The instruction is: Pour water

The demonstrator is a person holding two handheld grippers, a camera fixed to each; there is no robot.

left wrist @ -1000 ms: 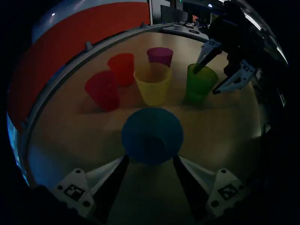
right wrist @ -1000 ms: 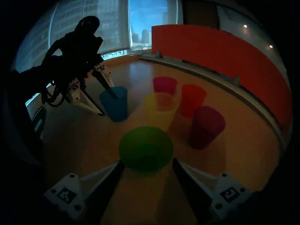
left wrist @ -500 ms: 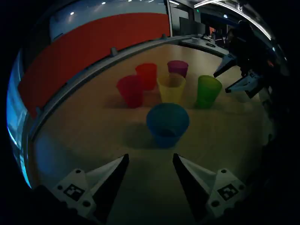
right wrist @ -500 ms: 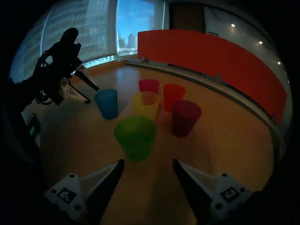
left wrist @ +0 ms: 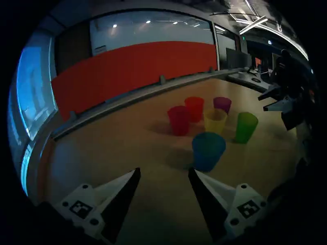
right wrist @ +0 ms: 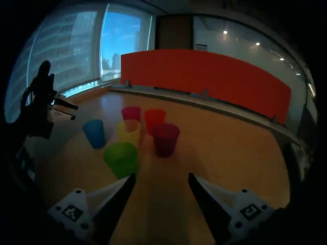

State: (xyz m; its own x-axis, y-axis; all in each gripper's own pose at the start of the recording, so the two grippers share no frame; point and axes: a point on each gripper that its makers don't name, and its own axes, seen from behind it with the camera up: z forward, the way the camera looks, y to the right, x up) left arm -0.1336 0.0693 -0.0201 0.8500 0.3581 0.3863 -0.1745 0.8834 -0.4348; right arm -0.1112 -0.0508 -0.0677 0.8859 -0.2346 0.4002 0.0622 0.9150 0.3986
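Note:
Several coloured plastic cups stand upright in a cluster on the wooden table. In the left gripper view the blue cup [left wrist: 208, 150] is nearest, a short way ahead and right of my open left gripper [left wrist: 163, 176]; the green cup [left wrist: 246, 126], yellow cup [left wrist: 215, 121], red cup [left wrist: 179, 119], orange cup [left wrist: 194, 108] and purple cup [left wrist: 222, 104] stand behind it. In the right gripper view the green cup [right wrist: 120, 158] is just ahead and left of my open right gripper [right wrist: 161, 179], with the blue cup [right wrist: 95, 133] and yellow cup [right wrist: 128, 131] beyond. Neither gripper holds anything.
An orange partition wall [right wrist: 204, 77] with a rail runs along the table's far edge. The right gripper [left wrist: 278, 102] and its holder show dark at the right; the left gripper [right wrist: 61, 107] shows at the left by bright windows [right wrist: 118, 45]. Bare tabletop [right wrist: 229, 139] lies right of the cups.
Both grippers have drawn back from the cups. The blue cup was between the left fingers and the green cup between the right fingers; both now stand farther off on the table.

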